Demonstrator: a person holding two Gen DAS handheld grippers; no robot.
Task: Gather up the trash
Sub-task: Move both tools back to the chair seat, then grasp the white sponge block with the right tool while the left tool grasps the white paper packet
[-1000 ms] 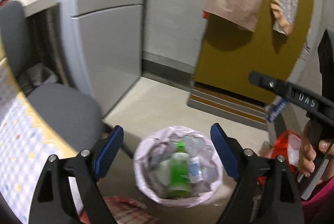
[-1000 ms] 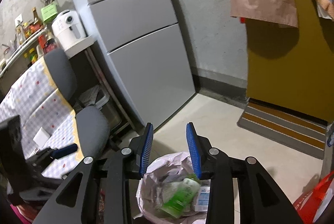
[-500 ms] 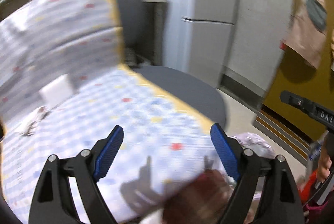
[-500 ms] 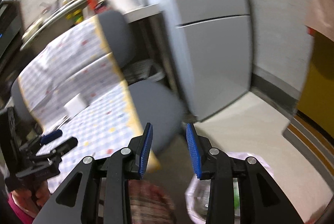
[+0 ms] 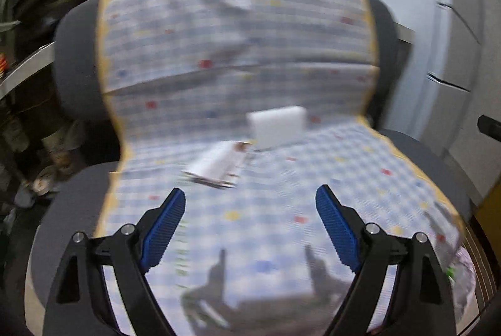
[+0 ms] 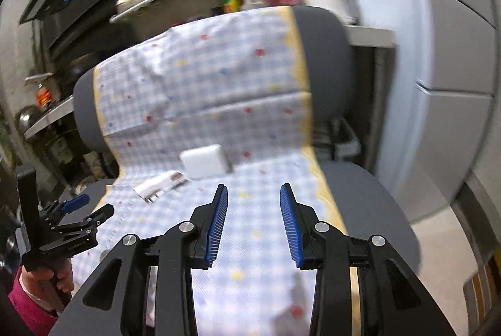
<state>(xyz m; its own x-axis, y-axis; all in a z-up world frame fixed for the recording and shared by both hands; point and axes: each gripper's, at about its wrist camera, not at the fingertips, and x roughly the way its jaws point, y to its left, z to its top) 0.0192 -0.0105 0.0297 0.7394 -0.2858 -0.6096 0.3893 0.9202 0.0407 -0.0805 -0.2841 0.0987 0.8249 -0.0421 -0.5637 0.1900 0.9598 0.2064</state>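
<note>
Both views have swung away from the white-bagged trash bin that filled them a second ago and now face the grey office chair point(image 5: 78, 60) draped with a blue-and-white checked cloth with a yellow border point(image 5: 238, 32); only a sliver of that crumpled bag point(image 5: 466, 267) shows at the lower right edge of the left wrist view, beside the seat; in my judgement one drop-off is over and the search for the next piece of trash has begun.

Two candidates lie on the cloth-covered seat near the crease below the backrest: a flat white paper wrapper with a dark printed end point(image 5: 219, 164) and a white rectangular foam-like block point(image 5: 277, 126) just behind and to its right, touching or almost touching it; motion blur hides which.

The left hand-held gripper point(image 5: 250, 226) has its blue-padded jaws spread wide and empty, pointed down at the seat with the wrapper just ahead; the right hand-held gripper point(image 6: 253, 223) has its jaws partly open, also holding nothing, with the block point(image 6: 205, 162) ahead and the wrapper point(image 6: 161, 184) off to the left; the left one point(image 6: 84, 207) shows there too, held by a hand point(image 6: 47, 276) in a magenta sleeve.

The wrapper looks thin and flat, so the pinch probably needs an edge lifted off the cloth; the block should grip more easily.
</note>
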